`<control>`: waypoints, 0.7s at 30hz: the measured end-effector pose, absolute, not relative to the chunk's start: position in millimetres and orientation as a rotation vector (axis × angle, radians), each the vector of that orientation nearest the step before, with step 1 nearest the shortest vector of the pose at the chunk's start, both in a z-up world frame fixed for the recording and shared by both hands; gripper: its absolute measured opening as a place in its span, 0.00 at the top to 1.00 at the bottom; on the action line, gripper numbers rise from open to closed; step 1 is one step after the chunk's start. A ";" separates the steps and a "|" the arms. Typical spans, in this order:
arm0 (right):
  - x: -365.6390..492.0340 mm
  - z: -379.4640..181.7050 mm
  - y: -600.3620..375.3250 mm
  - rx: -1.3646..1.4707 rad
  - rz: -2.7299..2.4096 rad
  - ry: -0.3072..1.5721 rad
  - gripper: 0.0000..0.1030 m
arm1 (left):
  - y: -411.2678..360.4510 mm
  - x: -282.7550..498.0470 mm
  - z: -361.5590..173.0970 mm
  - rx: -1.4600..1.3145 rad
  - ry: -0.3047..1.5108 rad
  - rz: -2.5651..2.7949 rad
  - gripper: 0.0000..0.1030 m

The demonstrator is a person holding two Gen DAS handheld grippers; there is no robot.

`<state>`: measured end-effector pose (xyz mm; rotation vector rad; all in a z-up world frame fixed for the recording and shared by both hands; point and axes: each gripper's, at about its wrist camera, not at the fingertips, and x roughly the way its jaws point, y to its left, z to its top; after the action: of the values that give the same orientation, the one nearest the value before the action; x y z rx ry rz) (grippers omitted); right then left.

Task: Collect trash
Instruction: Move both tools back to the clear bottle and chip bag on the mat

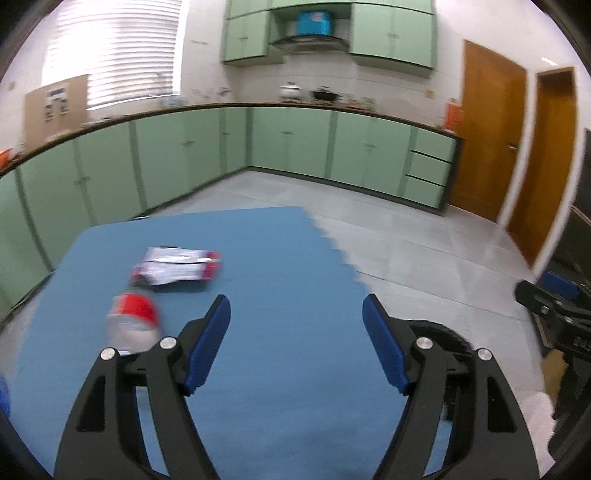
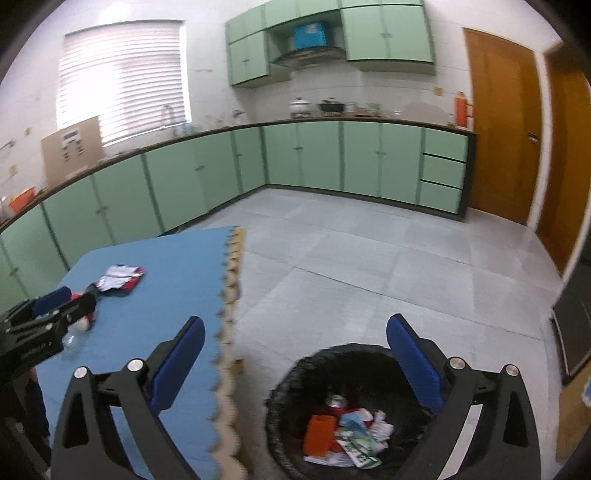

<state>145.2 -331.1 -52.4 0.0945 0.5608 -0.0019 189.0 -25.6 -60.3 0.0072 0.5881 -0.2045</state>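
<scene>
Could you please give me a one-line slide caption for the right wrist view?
Open right gripper above the black-lined trash bin, wrappers inside, beside the blue mat.

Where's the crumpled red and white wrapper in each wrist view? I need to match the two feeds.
Left wrist: the crumpled wrapper lies left of centre on the blue mat, beyond the left gripper.
Right wrist: crumpled wrapper at mid left, on the blue mat.
Shared landmark: the blue box above the range hood.
</scene>
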 end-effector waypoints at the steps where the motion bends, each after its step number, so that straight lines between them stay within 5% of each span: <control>1: 147.8 -53.4 -321.3 0.085 0.018 0.565 0.06 | -12.9 189.4 -60.3 0.005 0.586 -0.170 0.30; 21: 191.2 -67.0 -201.1 -0.010 0.214 0.578 0.06 | 109.6 237.1 -100.6 -0.094 0.732 0.040 0.29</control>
<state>191.2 -201.1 -67.0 -0.0101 0.5782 0.2142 237.1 109.6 -100.6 -0.0941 0.7324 0.0404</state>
